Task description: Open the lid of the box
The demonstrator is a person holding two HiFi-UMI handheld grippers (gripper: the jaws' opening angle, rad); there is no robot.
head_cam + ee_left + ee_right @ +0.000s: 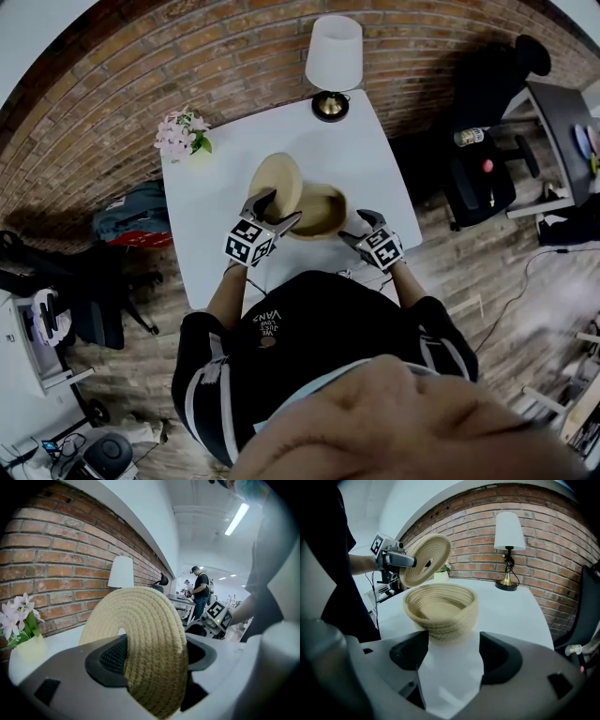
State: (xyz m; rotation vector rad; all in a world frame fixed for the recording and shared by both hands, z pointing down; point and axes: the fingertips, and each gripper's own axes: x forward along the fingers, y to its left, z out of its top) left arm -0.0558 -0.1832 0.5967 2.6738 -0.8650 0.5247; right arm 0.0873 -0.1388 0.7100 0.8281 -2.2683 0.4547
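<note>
The left hand-held gripper (154, 660) has its jaws closed on the rim of the woven rope lid (140, 630), which stands tilted nearly on edge in the air, clear of the box. In the head view the lid sits at about 10 o'clock from the round woven rope box (325, 210), whose open mouth shows its coiled inside (nothing can be seen in it). The box rests on the white desk (375, 159), near the middle of the edge closest to the person. The right hand-held gripper (452, 656) has its jaws spread wide with only bare desk between them. It holds nothing, and it lies just beside the box at about 4 o'clock. A table lamp with a white shade (334, 58) stands at the desk's 12 o'clock end, and a small vase of pink flowers (183, 134) at the 10 o'clock corner.
</note>
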